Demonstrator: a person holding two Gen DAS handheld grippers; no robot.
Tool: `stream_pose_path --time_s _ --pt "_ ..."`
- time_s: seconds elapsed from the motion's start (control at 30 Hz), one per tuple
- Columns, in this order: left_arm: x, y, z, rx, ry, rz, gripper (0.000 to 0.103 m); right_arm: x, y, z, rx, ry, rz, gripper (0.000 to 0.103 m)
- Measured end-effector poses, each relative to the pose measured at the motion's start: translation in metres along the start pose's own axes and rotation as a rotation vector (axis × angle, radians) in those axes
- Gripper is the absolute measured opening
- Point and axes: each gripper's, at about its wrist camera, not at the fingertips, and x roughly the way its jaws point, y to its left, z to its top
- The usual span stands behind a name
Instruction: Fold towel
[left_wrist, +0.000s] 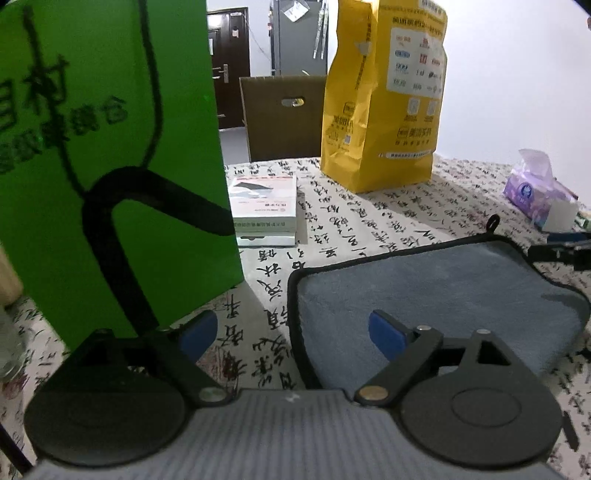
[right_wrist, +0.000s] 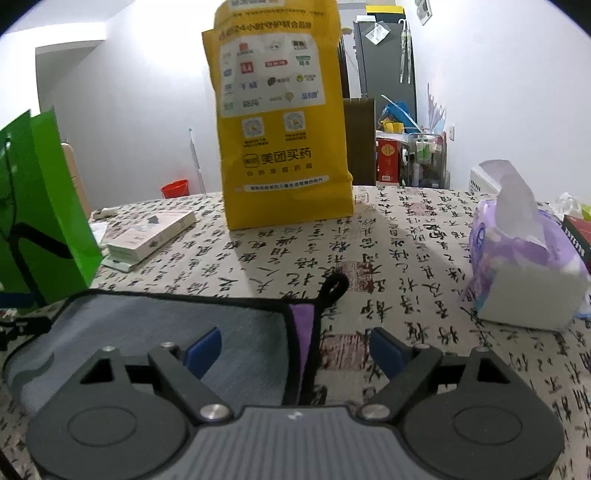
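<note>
- The table (right_wrist: 388, 236) is covered by a pale cloth printed all over with black brush characters and a few red seal marks.
- Behind it the room has plain white walls; a dark door (left_wrist: 227, 74) and a tall grey cabinet (left_wrist: 299, 37) stand at the back, and a brown cardboard box (left_wrist: 280, 118) with a hand slot sits just past the table edge.
- A red bucket (right_wrist: 174, 188) stands on the floor beyond the table.
- One towel (left_wrist: 436, 291) lies flat on the cloth: grey pile, black trim, a purple underside showing at one corner and a black hanging loop (right_wrist: 334, 286) beside that corner.
- Two paper bags stand upright: one green bag (left_wrist: 110, 147) with black cord handles, one yellow bag (right_wrist: 280, 122) with printed logos.
- One purple tissue pack (right_wrist: 524, 262) sits near the towel's loop side, a sheet sticking up.
- A small stack of flat white boxes (left_wrist: 264, 210) lies between the two bags.
- The left gripper (left_wrist: 291, 336) has its jaws spread wide over the towel's left edge, holding nothing.
- The right gripper (right_wrist: 295, 350) is likewise spread wide over the towel's right edge, empty.
</note>
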Motion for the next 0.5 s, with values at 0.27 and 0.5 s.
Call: stream_pose_path --time_s 0.27,0.5 --pt "-0.041 -0.006 -0.009 -0.012 -0.031 -0.002 0.093 -0.037 0.019 -0.014 -0.041 -0.011 -0.007 0.088" --pt "-0.071 -0.010 -0.024 -0.035 -0.051 -0.011 0.095 -0.072 0.033 -0.025 -0.054 -0.040 -0.009 0.093"
